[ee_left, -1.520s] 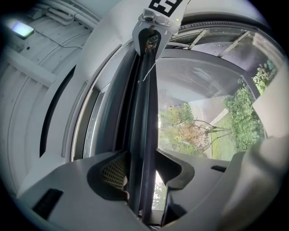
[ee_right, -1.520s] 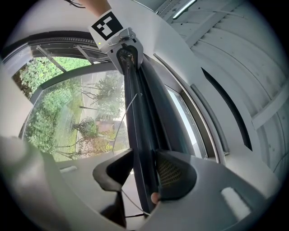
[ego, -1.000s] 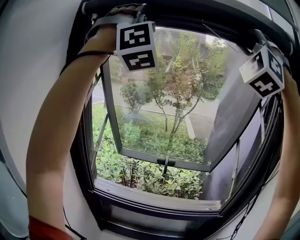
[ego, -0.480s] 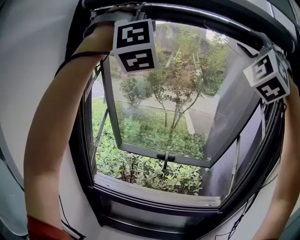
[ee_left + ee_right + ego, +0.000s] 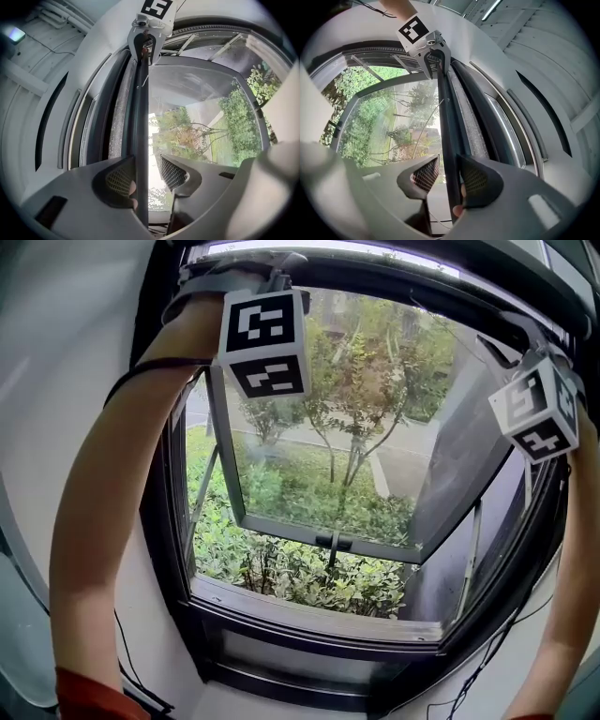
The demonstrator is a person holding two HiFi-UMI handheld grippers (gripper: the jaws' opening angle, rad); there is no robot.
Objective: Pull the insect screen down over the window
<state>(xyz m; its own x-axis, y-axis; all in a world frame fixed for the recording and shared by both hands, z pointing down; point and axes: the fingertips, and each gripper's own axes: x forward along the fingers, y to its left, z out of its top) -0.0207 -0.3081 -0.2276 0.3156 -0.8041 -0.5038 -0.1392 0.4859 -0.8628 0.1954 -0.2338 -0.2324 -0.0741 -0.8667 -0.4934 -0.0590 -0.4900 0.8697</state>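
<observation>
The insect screen's dark pull bar (image 5: pixel 394 282) runs across the top of the window opening, with a narrow strip of grey mesh (image 5: pixel 118 117) showing behind it. My left gripper (image 5: pixel 149 176) has the bar (image 5: pixel 140 117) between its jaws. The bar lies against one pad, and daylight shows between it and the other pad. My right gripper (image 5: pixel 449 176) holds the same bar (image 5: pixel 447 122) further right. Its jaws have just been closing and both pads sit against the bar. In the head view the marker cubes (image 5: pixel 262 343) hide the jaws.
The glass sash (image 5: pixel 328 545) is swung outward over shrubs and a path. The window's dark frame and sill (image 5: pixel 309 610) lie below. Both of the person's bare forearms (image 5: pixel 103 521) reach up along the frame's sides. White wall flanks the window.
Both grippers and the pull bar have come down a little. A bright strip now shows above the bar at the top of the opening.
</observation>
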